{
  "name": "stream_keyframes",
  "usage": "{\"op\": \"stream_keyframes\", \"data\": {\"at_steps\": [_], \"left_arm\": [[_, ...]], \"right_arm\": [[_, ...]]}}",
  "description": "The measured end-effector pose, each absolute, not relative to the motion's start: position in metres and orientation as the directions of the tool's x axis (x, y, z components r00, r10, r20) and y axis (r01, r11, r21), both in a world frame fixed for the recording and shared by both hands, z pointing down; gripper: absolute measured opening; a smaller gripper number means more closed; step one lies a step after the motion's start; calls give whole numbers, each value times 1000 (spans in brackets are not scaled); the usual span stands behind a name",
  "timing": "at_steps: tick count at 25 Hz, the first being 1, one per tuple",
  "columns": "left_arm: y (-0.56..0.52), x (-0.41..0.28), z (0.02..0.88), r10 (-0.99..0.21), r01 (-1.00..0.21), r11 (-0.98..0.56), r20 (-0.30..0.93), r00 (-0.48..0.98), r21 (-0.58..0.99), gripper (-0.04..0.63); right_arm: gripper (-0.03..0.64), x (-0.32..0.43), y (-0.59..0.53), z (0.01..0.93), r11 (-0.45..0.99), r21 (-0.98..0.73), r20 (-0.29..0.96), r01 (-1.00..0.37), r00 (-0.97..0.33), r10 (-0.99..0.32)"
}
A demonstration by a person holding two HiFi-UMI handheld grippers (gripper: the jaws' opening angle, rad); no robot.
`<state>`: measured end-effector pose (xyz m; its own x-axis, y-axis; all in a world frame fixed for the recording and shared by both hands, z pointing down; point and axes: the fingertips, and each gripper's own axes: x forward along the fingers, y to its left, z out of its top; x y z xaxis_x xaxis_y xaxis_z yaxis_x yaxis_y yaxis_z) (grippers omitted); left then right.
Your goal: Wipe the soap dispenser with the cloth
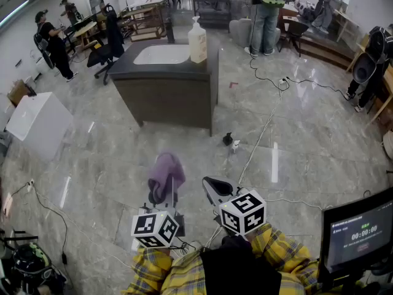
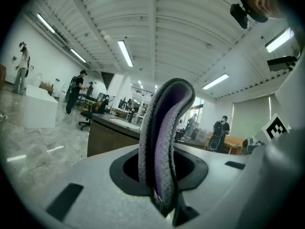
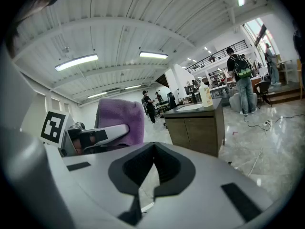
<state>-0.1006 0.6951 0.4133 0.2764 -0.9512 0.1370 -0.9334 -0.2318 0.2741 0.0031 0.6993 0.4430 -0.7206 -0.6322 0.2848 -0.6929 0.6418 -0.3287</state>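
1. Gripping the purple cloth (image 1: 166,172), the left claw (image 1: 162,195); right claw (image 1: 212,187) clenched, empty.
2. Soap dispenser (image 1: 197,40) upright on the dark bench (image 1: 166,74), beside its sink (image 1: 161,55), well apart from both claws.
3. Cable (image 1: 261,137) and small black object (image 1: 228,139) on the floor (image 1: 123,158) between.

A dark table (image 1: 123,70) stands on the grey, glossy floor (image 1: 307,146), with a white sink (image 1: 161,55) set into its top. The soap dispenser (image 1: 197,42) stands upright on the table just to the right of the sink. On the floor lie a long cable (image 1: 261,137), a small dark object (image 1: 228,139) near the table's front corner, and a white box (image 1: 38,123) well off to the left.
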Motion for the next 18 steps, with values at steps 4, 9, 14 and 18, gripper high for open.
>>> {"op": "stream_keyframes", "data": {"at_steps": [4,9,14,18], "left_arm": [[691,-94,414,-951,-934,-230,142,276,275,72],[681,-81,419,-950,-934,-221,156,271,280,72],[671,-61,422,-950,-933,-213,160,267,289,72],[660,-39,420,-956,-935,-203,149,253,292,72]], "right_arm": [[5,12,694,443,634,-355,271,-688,-724,-634],[5,25,681,447,627,-392,270,-673,-736,-621],[6,43,672,451,641,-382,291,-666,-745,-600],[6,65,662,452,654,-374,294,-657,-753,-589]]}}
